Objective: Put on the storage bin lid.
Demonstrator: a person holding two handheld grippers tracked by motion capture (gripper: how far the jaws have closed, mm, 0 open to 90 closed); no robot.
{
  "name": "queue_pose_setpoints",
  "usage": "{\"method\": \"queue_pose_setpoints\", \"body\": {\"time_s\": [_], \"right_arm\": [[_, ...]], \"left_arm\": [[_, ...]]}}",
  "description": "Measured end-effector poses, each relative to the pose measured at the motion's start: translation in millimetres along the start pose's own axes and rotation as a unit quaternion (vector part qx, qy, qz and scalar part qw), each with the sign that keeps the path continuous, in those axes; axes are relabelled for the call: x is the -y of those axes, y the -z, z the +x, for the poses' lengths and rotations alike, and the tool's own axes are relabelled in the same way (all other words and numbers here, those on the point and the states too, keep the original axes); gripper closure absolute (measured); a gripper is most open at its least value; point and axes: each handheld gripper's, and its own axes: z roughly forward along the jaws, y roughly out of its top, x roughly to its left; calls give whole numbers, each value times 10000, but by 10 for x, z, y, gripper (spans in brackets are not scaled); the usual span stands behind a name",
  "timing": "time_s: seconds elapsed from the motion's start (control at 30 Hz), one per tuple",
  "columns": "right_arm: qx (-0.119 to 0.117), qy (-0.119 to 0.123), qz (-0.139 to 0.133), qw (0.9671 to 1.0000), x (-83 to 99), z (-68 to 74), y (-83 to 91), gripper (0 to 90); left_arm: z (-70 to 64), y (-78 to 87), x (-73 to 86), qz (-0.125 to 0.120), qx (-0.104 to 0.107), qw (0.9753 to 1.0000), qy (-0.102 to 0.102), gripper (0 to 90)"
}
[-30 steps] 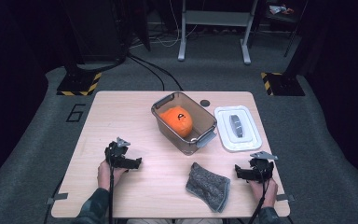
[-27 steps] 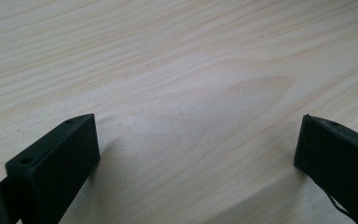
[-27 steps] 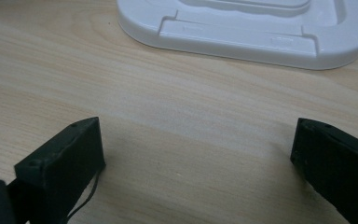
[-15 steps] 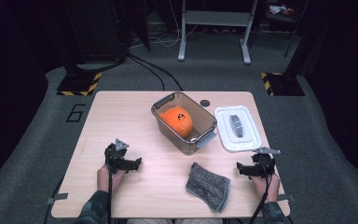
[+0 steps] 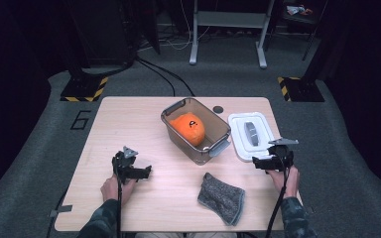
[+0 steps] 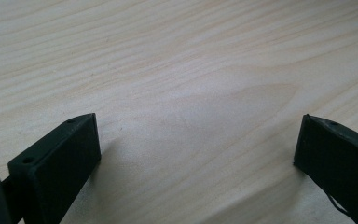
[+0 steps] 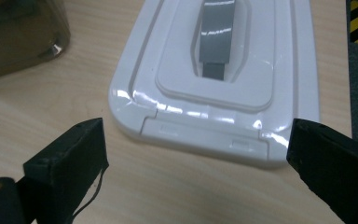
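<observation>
Right tool [image 7: 196,154], jaws apart, empty, faces the white lid [image 5: 250,134] lying flat by the worktop's right edge, just ahead, long axis running away. Left tool [image 5: 138,172] apart, well off.

Grey carpet floor [image 5: 39,148] surrounds a wooden table [image 5: 129,119] in dim light.

Right gripper [image 5: 258,163] now a little farther forward than a second ago, jaws wide apart just short of the near edge of the white lid [image 5: 250,134]. Left gripper [image 5: 146,172] shifted only slightly, low over bare tabletop [image 5: 129,119].
</observation>
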Motion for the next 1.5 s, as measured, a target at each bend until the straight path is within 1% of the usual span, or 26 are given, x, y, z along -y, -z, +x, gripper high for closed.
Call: {"method": "queue_pose_setpoints", "body": {"time_s": [0.07,0.1,0.13,0.17,0.33,0.4,0.5,0.53,0.63,0.73,0.77,0.83,0.9,0.93,0.97,1.0,1.03,1.07,1.17,1.23,1.27,1.33,1.37,1.43,1.47,1.5], "right_arm": [[22,26,45,10000,-72,-18,-52,45],[-23,61,15,10000,-105,-34,-86,48],[0,26,50,10000,-136,-31,-109,50],[19,68,65,10000,-169,-40,-139,49],[35,61,133,9999,-326,-64,-276,62],[85,69,121,9999,-381,-67,-321,77],[56,57,177,9998,-457,-69,-403,94],[52,45,126,9999,-470,-63,-414,117],[14,52,198,9998,-530,-51,-495,131],[77,5,141,9999,-589,-58,-543,158],[77,26,180,9998,-609,-63,-572,176],[105,-33,233,9997,-643,-67,-616,230],[117,18,224,9997,-678,-76,-662,286],[246,53,161,9996,-687,-64,-683,336],[295,72,223,9993,-695,-47,-711,358],[357,150,234,9990,-702,-49,-750,366],[309,74,275,9991,-713,-47,-776,392],[283,92,277,9992,-730,-48,-800,398],[409,58,260,9988,-786,-38,-841,443],[517,196,220,9982,-802,-8,-863,486],[541,192,253,9980,-807,5,-872,494],[564,199,226,9980,-801,2,-902,562],[588,100,232,9980,-795,3,-911,584],[636,134,326,9974,-784,-16,-937,619],[648,85,328,9973,-774,-22,-953,637],[594,26,363,9976,-767,-27,-954,642]], "left_arm": [[1,0,0,2,0,10000,-5,0],[0,0,-1,1,0,10000,-3,0],[1,0,0,1,-1,10000,-5,0],[0,0,-1,1,-5,10000,-2,0],[0,1,-1,15,0,10000,2,0],[0,1,-1,14,0,10000,4,1],[0,0,-1,13,-2,10000,8,0],[1,0,-2,17,-1,10000,-2,1],[2,0,-3,20,0,10000,-5,0],[-4,-3,-4,13,12,10000,31,0],[-2,-4,-4,13,15,10000,21,0],[-3,-4,-4,5,9,10000,28,0],[-2,-4,-4,4,11,10000,21,0],[-1,-4,-5,11,11,10000,14,0],[3,-4,-5,4,-1,10000,-15,1],[2,-5,-6,3,5,10000,-7,0],[2,-6,-6,0,2,10000,-4,0],[1,-6,-6,1,2,10000,-2,1],[2,-7,-7,-1,11,10000,-4,1],[4,-6,-7,5,8,10000,-19,1],[4,-6,-7,3,7,10000,-18,1],[4,-7,-7,2,11,10000,-19,1],[3,-7,-7,1,7,10000,-13,1],[3,-6,-7,2,4,10000,-13,1],[4,-6,-7,6,9,10000,-23,1],[4,-7,-7,-4,8,10000,-20,1]]}}
